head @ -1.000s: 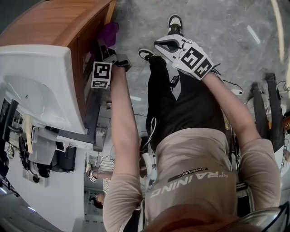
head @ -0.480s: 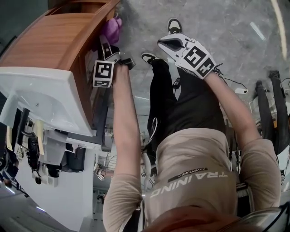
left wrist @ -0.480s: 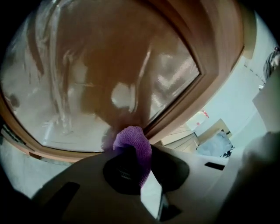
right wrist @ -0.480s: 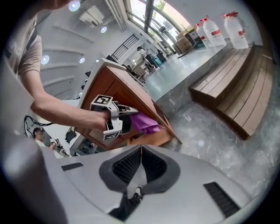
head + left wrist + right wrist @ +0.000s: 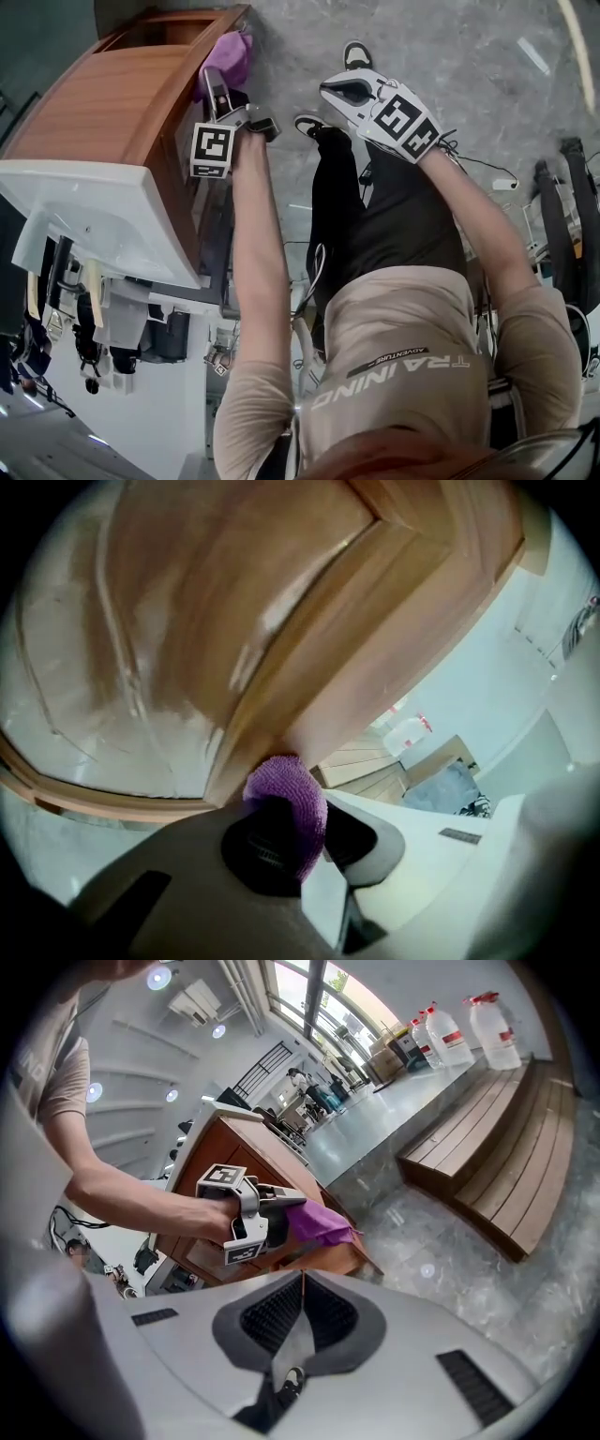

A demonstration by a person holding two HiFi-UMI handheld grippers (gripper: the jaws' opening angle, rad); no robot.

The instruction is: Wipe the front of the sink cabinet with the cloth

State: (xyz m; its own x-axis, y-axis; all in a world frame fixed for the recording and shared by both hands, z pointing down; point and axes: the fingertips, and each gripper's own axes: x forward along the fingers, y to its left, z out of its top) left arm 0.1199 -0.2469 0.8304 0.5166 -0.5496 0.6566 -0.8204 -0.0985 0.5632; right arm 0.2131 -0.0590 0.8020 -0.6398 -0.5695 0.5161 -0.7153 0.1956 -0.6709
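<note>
My left gripper point(image 5: 289, 825) pinches the fuzzy purple cloth point(image 5: 281, 780), pressing it at twelve o'clock onto the brown wooden sink cabinet point(image 5: 187, 621) to wipe; my right gripper point(image 5: 300, 1321) hangs clear, pressed together, empty.

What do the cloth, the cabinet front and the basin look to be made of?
Cloth: purple fabric with a fine looped pile, probably microfibre.
Cabinet front: reddish-brown wood or wood veneer; the glossy finish shows in the light reflections.
Basin: smooth, plain white, likely ceramic.
</note>
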